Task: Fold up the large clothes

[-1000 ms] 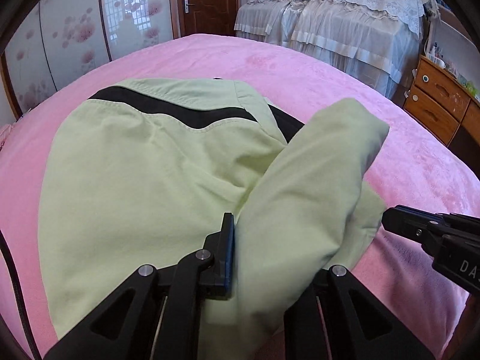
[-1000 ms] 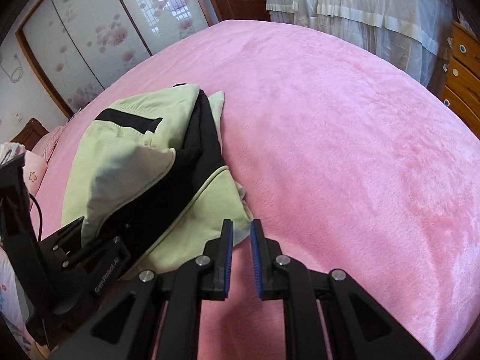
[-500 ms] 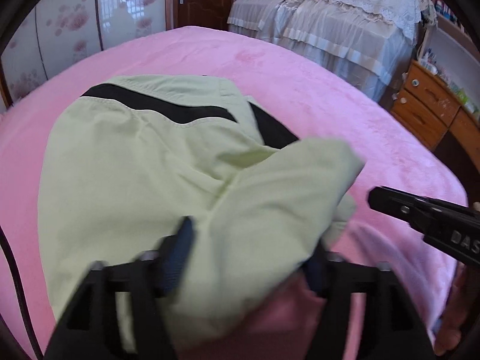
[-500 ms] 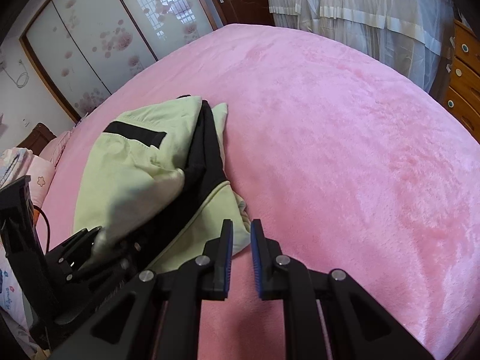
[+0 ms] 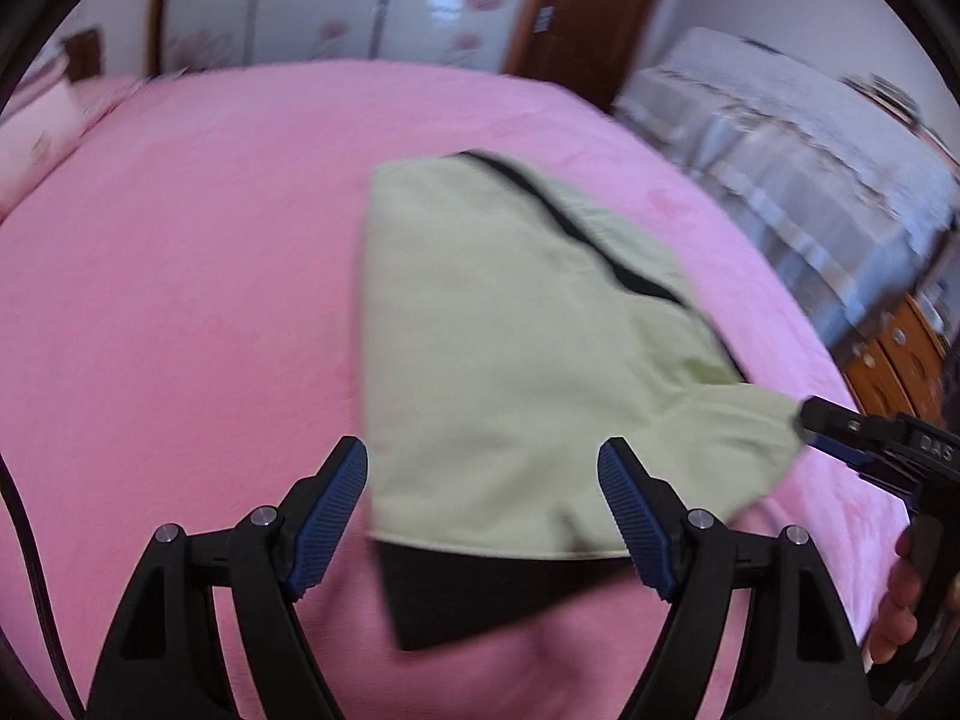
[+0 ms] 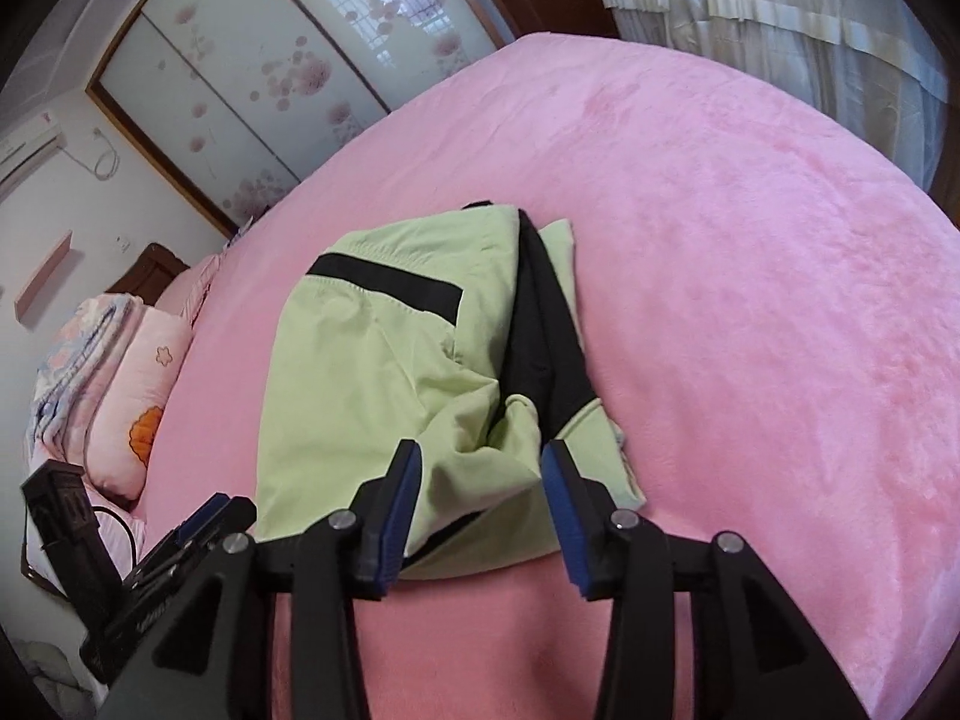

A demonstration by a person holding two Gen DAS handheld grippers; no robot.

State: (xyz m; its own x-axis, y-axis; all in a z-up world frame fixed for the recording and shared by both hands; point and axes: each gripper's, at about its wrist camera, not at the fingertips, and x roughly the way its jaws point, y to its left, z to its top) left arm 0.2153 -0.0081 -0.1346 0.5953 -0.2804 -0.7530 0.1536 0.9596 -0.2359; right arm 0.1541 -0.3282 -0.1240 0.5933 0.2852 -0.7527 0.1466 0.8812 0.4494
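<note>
Two hand-held grippers were catalogued, near to far. Left gripper (image 5: 483, 501): jaws spread wide, pinching nothing, hovering over the near hem of the garment. Right gripper (image 6: 480, 492): jaws opening, the cloth's near edge seen between the pads, none pressing it. Light-green jacket with black panels (image 6: 384, 372): folded into a compact bundle, lying on the pink plush bedspread (image 6: 750, 300), at about 11 o'clock of centre in the right wrist view. Pillows (image 6: 120, 384) at 9 o'clock; floral wardrobe doors (image 6: 252, 72) at 11 o'clock, farthest.
</note>
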